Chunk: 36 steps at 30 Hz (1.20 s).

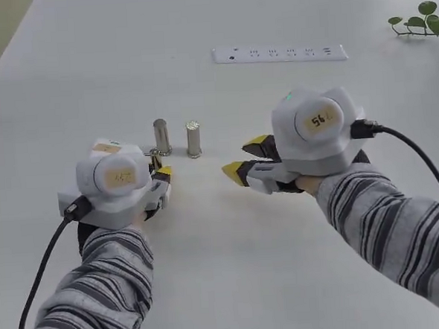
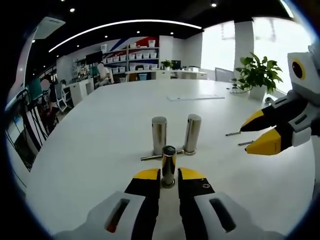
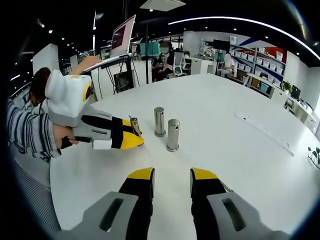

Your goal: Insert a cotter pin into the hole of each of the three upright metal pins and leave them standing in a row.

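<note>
Just before the two standing pins (image 2: 192, 132), the left gripper (image 2: 168, 176) is pinching the third pin (image 2: 168, 157), best kept plumb with its hole facing the right gripper (image 3: 171, 176), jaws spread and empty.

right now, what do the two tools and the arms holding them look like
Left tool and right tool: rounded white-grey bodies, black jaws with yellow tips, a black cable from each. The right one has a round tan label marked 56. Sleeves are grey with dark stripes.
</note>
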Each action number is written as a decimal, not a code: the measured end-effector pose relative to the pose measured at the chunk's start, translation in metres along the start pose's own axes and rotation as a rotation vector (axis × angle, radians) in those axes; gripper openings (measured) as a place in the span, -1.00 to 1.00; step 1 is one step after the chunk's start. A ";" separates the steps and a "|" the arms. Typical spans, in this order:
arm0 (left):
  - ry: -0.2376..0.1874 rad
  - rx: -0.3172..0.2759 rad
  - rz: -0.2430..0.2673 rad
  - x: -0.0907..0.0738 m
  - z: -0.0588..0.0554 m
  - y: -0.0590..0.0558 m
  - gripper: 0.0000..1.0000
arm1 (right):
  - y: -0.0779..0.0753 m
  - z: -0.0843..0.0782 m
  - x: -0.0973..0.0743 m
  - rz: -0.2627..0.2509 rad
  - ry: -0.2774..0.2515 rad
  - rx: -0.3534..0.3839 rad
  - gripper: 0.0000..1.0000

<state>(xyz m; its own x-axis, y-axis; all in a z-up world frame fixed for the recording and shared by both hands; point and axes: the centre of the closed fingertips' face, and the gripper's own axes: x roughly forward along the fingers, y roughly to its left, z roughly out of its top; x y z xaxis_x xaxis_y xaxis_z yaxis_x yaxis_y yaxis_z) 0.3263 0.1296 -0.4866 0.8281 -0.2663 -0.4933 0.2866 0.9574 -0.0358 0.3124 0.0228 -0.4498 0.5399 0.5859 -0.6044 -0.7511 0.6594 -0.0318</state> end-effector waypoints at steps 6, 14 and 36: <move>0.010 -0.014 -0.010 -0.003 -0.003 -0.002 -0.62 | -0.004 0.014 0.010 0.007 -0.028 -0.004 -0.51; -0.011 -0.022 -0.038 -0.016 -0.004 -0.004 -0.29 | -0.006 0.035 0.038 0.032 -0.071 0.024 -0.50; -0.058 -0.023 -0.122 -0.065 0.003 -0.021 0.33 | -0.002 0.041 0.079 0.074 -0.092 0.109 -0.76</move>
<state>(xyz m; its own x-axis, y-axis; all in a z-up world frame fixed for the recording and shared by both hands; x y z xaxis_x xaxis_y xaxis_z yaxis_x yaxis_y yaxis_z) 0.2676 0.1269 -0.4513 0.8143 -0.3860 -0.4335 0.3759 0.9198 -0.1128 0.3721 0.0874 -0.4650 0.5207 0.6725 -0.5260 -0.7474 0.6568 0.0998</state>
